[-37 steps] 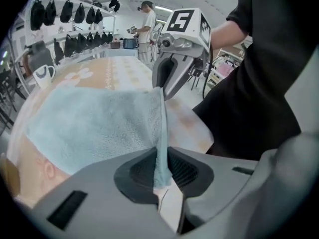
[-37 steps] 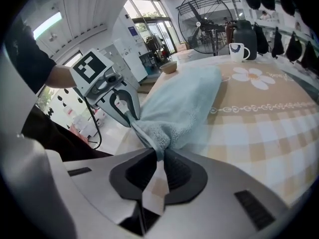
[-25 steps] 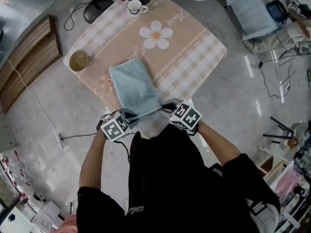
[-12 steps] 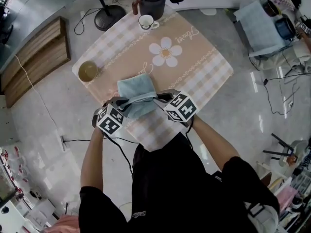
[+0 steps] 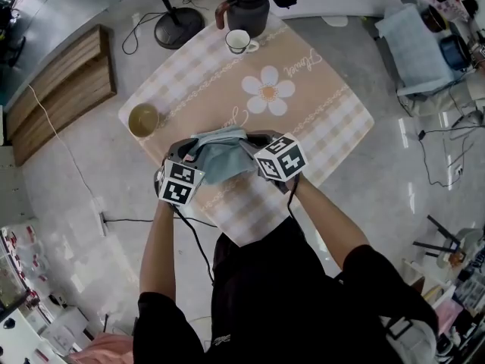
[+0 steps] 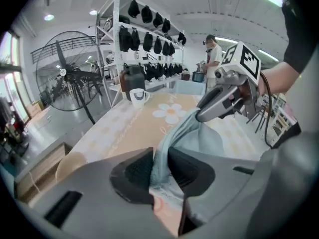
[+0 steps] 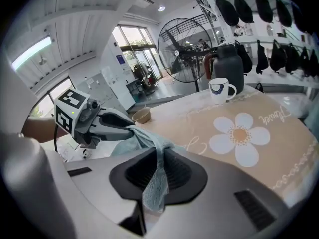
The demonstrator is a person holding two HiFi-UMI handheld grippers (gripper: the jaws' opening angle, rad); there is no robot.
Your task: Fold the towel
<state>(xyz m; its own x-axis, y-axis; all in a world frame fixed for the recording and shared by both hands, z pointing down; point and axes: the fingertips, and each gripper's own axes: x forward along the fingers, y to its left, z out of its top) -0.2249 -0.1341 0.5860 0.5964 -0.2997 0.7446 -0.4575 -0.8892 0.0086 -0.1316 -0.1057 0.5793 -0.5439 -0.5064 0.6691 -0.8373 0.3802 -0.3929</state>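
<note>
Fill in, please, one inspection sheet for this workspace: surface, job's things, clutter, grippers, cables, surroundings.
Surface: table under beige checked cloth with white flower print, flat.
Job's things: light blue terry towel, bunched, lifted between both grippers.
Clutter: dark kettle, white mug, tan round bowl, all apart from the towel.
Grippers: left gripper pinches a towel edge, jaws just opened slightly; right gripper shut on a towel edge.
Cables: black floor cable; hanging black cable below the left gripper.
Surroundings: standing fan base, wooden bench, glossy floor.
</note>
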